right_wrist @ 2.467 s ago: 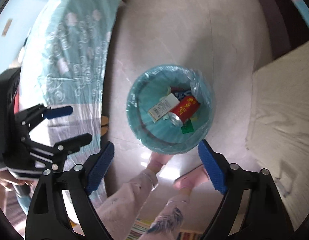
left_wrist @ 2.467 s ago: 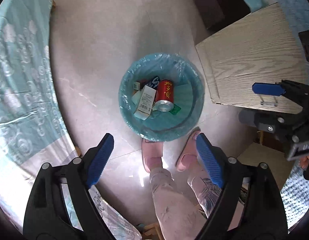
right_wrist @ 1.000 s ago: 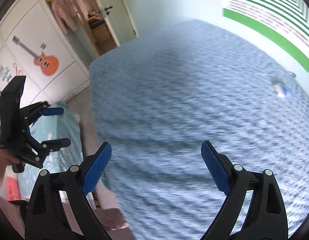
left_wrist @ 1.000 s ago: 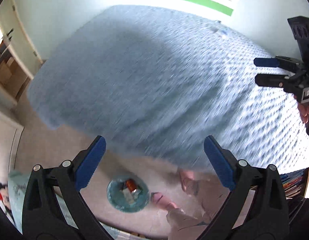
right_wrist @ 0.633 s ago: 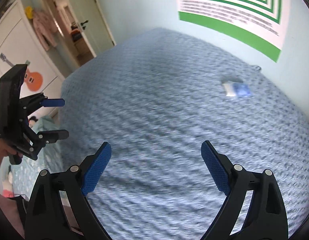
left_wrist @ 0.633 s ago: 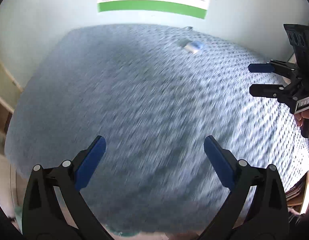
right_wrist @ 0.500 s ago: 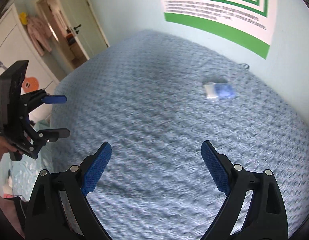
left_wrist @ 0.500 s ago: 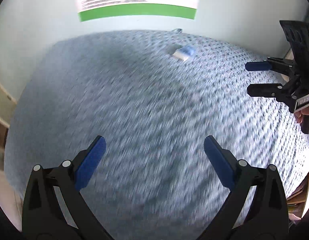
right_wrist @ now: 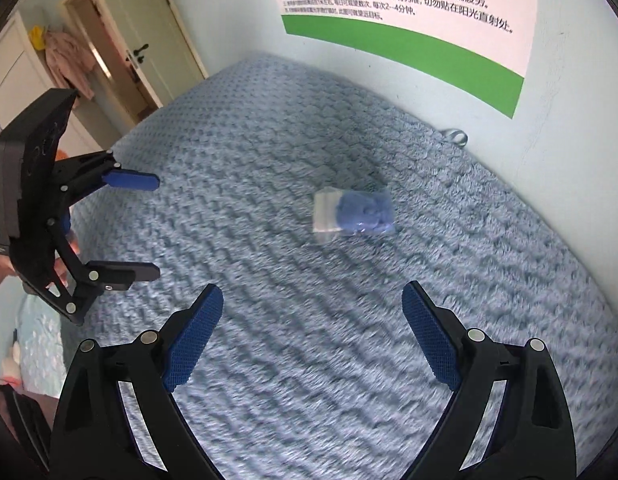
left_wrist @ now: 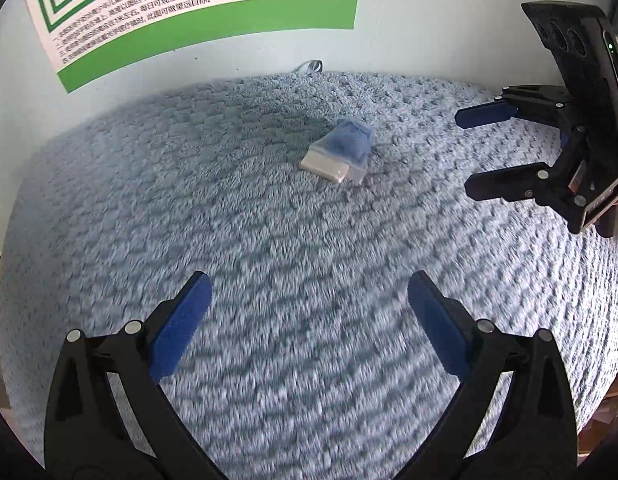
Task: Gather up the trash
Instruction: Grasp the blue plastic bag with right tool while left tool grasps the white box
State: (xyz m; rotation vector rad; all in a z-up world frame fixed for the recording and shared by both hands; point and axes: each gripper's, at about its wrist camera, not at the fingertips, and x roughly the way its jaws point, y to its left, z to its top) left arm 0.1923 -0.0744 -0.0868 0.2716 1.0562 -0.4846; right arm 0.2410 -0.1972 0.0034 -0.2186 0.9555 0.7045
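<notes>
A small clear plastic bag with blue contents lies on the blue textured bedspread near the wall. My left gripper is open and empty, some way short of the bag. My right gripper is open and empty too, hovering over the bedspread to the right of the bag in the left wrist view. Neither gripper touches the bag.
A light wall with a green and white poster stands behind the bed. A small loop lies at the wall edge. A door and hanging clothes are at the far left.
Both grippers swung up from above the trash bin on the floor to the bed. The plastic bag has come closer and nearer the centre of both views.
</notes>
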